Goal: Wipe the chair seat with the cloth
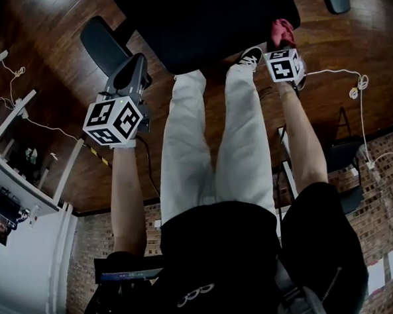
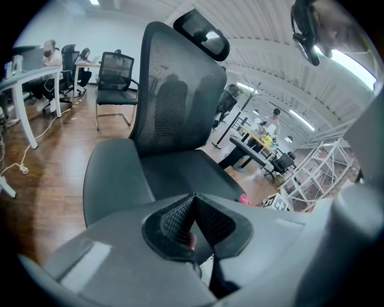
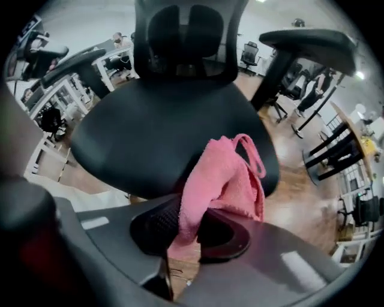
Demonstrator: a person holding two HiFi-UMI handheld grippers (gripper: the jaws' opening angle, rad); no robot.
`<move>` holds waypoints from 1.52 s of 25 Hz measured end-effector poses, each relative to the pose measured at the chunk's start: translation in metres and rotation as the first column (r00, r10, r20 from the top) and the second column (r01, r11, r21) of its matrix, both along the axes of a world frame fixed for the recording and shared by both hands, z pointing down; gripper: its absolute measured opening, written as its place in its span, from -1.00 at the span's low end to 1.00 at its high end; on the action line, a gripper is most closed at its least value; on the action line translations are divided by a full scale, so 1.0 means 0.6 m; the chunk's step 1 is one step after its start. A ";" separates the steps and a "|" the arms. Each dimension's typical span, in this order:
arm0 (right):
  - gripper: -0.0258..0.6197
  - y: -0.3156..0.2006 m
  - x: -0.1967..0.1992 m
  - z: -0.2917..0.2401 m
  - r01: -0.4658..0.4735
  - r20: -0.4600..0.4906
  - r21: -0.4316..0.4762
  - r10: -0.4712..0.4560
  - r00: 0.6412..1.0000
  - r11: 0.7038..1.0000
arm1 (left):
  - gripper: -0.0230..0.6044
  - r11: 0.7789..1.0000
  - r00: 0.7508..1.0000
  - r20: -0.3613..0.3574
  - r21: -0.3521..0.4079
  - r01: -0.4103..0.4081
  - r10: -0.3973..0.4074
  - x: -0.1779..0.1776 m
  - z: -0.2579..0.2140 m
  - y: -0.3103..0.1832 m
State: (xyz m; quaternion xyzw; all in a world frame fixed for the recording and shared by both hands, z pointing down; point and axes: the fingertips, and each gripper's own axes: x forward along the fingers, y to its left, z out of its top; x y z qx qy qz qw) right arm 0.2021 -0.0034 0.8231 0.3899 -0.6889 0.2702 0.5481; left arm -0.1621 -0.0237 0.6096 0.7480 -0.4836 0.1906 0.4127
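The black office chair's seat [image 1: 191,23] lies at the top of the head view, its mesh back [image 2: 180,96] standing upright behind it. A pink cloth [image 3: 225,180] hangs from my right gripper [image 3: 191,225], which is shut on it just above the seat's near right edge [image 3: 264,174]; the cloth [image 1: 282,31] shows as a pink bunch by that gripper's marker cube. My left gripper [image 2: 191,223] is shut with nothing in it, held near the chair's left armrest [image 1: 105,44], facing the seat [image 2: 180,177] from the side.
White desks [image 1: 23,175] with cables stand at the left. A white cable [image 1: 357,83] runs over the wooden floor at the right. The person's legs and a sneaker [image 1: 250,57] reach close to the seat's front. More chairs [image 2: 114,78] and desks [image 2: 255,153] stand farther off.
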 end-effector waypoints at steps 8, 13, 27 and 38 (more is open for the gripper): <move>-0.72 0.213 -0.393 -0.004 0.347 0.337 -0.110 -0.294 0.894 0.931 | -0.95 1.000 1.000 0.018 -0.003 0.009 -0.009 -0.002 0.003 0.001; -0.72 0.287 -0.586 -0.060 0.556 0.580 -0.040 -0.434 0.690 0.830 | -0.95 1.000 0.999 0.040 -0.004 0.015 -0.015 0.005 0.010 0.000; -0.72 0.111 -0.253 -0.153 0.404 0.537 -0.060 -0.312 0.784 0.913 | -0.95 1.000 0.992 0.127 -0.001 0.021 -0.021 0.044 -0.023 0.042; -0.72 0.068 -0.021 -0.501 0.173 0.474 0.196 -0.248 0.845 0.965 | -0.95 0.981 0.989 0.033 0.127 -0.149 0.146 0.244 -0.210 0.195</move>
